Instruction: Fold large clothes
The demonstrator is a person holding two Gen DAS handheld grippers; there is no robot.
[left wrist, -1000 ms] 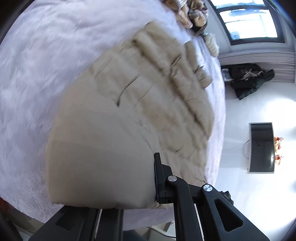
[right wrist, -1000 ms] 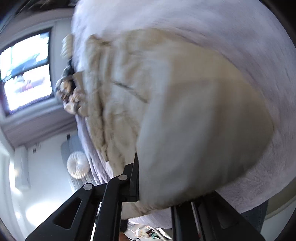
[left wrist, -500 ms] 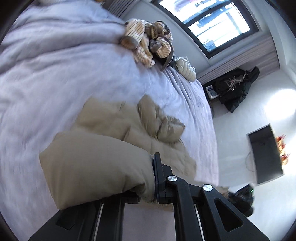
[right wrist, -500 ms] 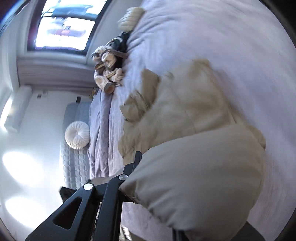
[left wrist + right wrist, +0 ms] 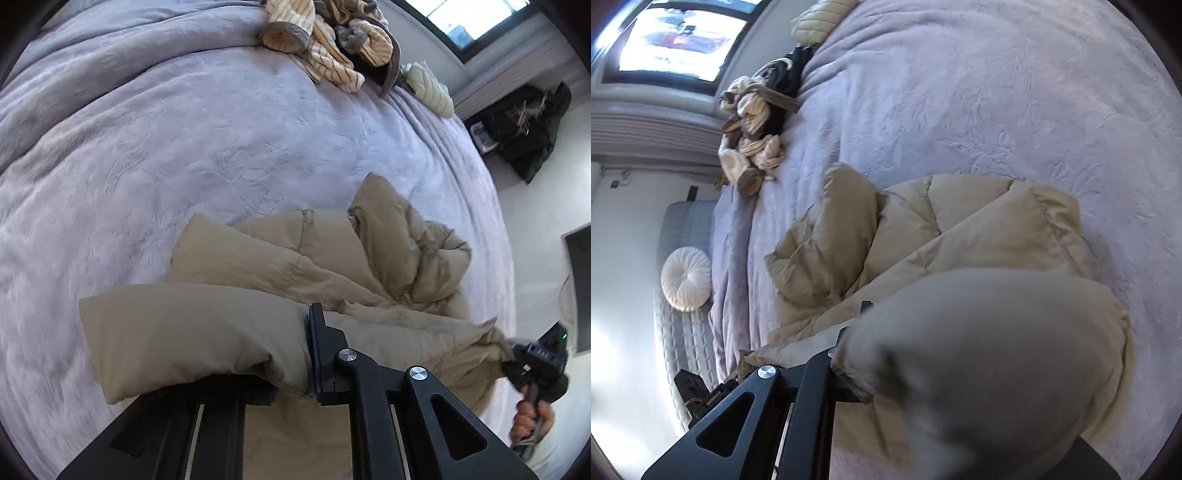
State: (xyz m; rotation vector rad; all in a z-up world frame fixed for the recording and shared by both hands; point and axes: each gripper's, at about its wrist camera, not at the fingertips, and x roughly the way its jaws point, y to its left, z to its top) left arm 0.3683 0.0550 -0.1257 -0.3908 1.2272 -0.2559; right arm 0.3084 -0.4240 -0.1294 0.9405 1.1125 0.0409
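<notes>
1. Tan quilted puffer jacket (image 5: 332,266), bulky and down-filled, lying on the lilac plush bedspread (image 5: 184,129); far part bunched on the bed, near edge lifted off it.
2. Left gripper (image 5: 291,354): jaws clamped on a thick corner of the near edge, padded cloth bulging out between them.
3. Right gripper (image 5: 871,354): one finger visible, pressed into padded cloth; other finger hidden under the bulge. Clamped on the opposite corner, judging by the cloth held taut in the left view.
4. Step in hand, by the look: near edge raised at both corners, ready to carry over the body for a fold.
5. Next move calls for level, matched travel of both corners toward the far part, then a flat lay-down before release.
6. Heap of striped cream and brown clothes (image 5: 328,33) well apart at the far side of the bed.
</notes>
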